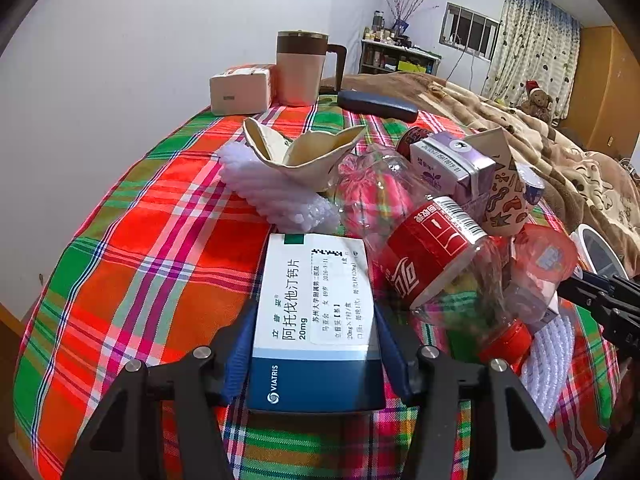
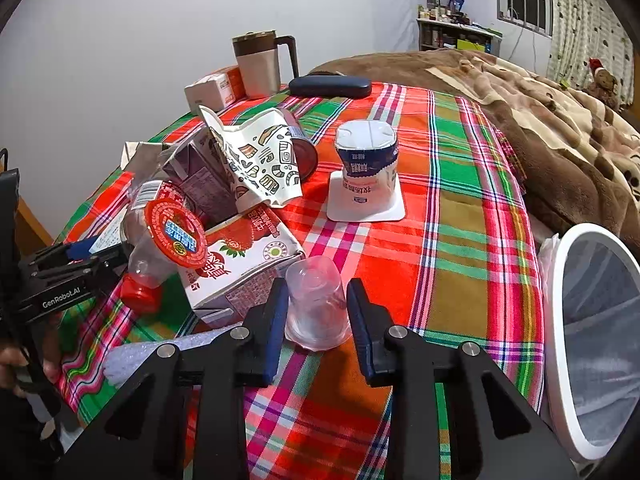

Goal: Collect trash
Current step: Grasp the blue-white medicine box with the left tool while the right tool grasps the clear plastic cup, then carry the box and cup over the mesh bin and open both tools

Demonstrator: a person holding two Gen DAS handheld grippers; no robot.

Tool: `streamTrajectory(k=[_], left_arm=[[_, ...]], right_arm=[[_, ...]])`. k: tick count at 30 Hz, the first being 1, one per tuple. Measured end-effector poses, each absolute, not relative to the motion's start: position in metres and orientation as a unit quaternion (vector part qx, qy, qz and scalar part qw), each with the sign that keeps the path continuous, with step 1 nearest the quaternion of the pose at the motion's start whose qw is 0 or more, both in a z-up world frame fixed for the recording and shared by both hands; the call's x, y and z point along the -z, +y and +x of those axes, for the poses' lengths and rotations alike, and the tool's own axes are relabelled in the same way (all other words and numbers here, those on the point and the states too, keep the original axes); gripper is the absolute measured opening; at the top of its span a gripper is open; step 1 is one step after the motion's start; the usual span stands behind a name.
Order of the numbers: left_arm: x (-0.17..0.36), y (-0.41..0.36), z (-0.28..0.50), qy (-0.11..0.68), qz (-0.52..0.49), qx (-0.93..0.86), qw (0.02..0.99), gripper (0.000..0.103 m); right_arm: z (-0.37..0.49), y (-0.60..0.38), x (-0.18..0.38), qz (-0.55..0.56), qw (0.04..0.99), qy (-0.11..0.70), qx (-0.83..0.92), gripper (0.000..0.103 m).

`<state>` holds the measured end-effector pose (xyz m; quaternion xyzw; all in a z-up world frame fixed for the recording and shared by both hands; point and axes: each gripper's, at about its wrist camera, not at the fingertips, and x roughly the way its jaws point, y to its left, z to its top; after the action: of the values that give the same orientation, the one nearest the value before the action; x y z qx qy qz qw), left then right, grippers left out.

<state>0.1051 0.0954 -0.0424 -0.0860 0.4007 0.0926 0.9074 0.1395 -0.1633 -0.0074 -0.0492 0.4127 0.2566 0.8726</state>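
Note:
A white and blue medicine box [image 1: 312, 384] lies on the plaid tablecloth [image 1: 160, 280], and my left gripper [image 1: 315, 308] is shut on its two long sides. In the right wrist view a clear plastic cup [image 2: 316, 304] stands upside down with my right gripper [image 2: 318, 286] shut on it. Between the two grippers is a pile of trash: a cola bottle [image 1: 424, 268], a purple carton [image 1: 448, 168], a crumpled paper cup [image 2: 260, 160], a strawberry milk carton [image 2: 244, 264] and white foam wrap [image 1: 276, 192]. An upturned yogurt pot [image 2: 366, 176] stands apart behind the cup.
A white-rimmed bin [image 2: 560, 320] with a liner sits off the table's right edge. At the back stand a mug [image 1: 304, 68], a small box [image 1: 240, 90] and a dark glasses case [image 1: 376, 106]. A bed with a brown blanket [image 2: 540, 120] lies beyond.

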Motion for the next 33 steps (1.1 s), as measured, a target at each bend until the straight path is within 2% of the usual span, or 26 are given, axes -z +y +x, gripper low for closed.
streamTrajectory(k=[19,33], left_arm=[[-0.010,0.066,0.068,0.350,-0.081,-0.067,0.931,0.056],[-0.035,-0.043,0.103,0.333,-0.032,0.067,0.940,0.056]], right_arm=[[0.120,-0.212,-0.020,-0.011,0.900,0.374,-0.223,0.031],[0.113,-0.296,-0.024,0.034,0.923,0.356,-0.144,0.031]])
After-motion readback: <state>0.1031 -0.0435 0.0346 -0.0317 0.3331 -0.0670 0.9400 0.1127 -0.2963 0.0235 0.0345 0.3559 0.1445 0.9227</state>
